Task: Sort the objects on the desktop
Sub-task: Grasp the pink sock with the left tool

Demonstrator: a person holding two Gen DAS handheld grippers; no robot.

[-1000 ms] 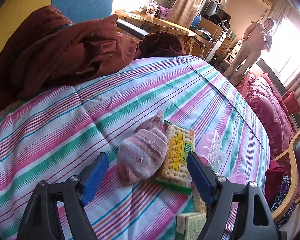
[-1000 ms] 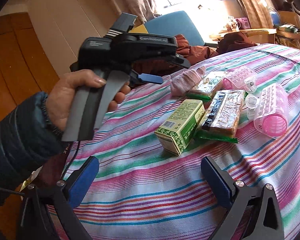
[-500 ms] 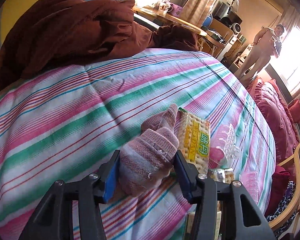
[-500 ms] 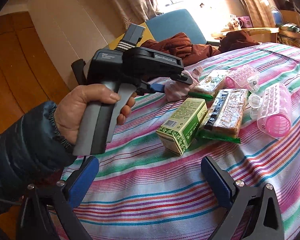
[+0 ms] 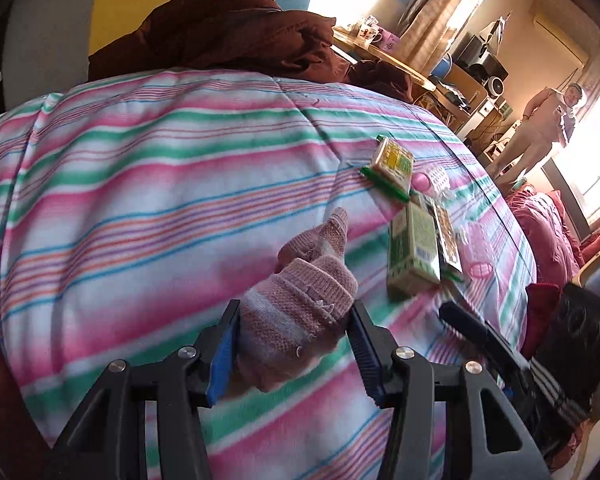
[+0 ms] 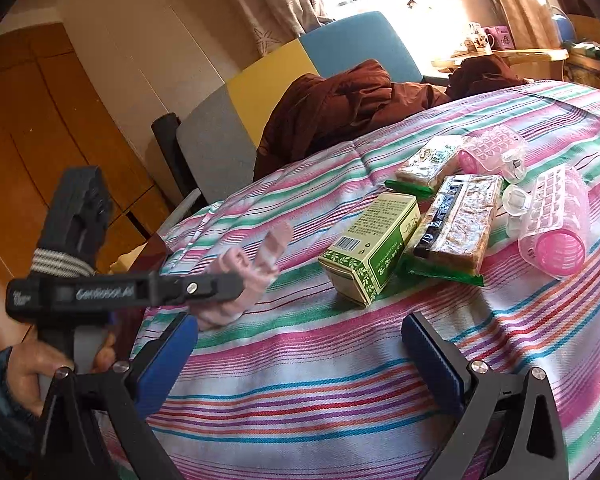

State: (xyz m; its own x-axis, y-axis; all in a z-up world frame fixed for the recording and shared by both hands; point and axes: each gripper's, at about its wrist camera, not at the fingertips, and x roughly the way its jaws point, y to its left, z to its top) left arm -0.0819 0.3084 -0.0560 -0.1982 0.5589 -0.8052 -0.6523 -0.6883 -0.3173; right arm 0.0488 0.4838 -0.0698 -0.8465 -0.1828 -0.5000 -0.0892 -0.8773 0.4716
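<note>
We are working over a striped tablecloth [image 6: 300, 392] on a round table in a sunlit room, with a brown garment [image 6: 352, 104] heaped at the far edge. The rest of the clutter is sitting grouped to the right: a green box [image 6: 370, 248], two cracker packs [image 6: 456, 222], and pink hair rollers [image 6: 552, 220]. The left gripper [image 5: 292, 344] is clamping its jaws on a pink knitted glove [image 5: 304, 304], apart from the group and near the table's left edge. The right gripper [image 6: 300, 360] is hovering with jaws wide apart, gripping nothing. Risk: the knit is soft, so the glove could be sagging or sliding out of the pads; its dangling fingers may drag cloth or snag.
</note>
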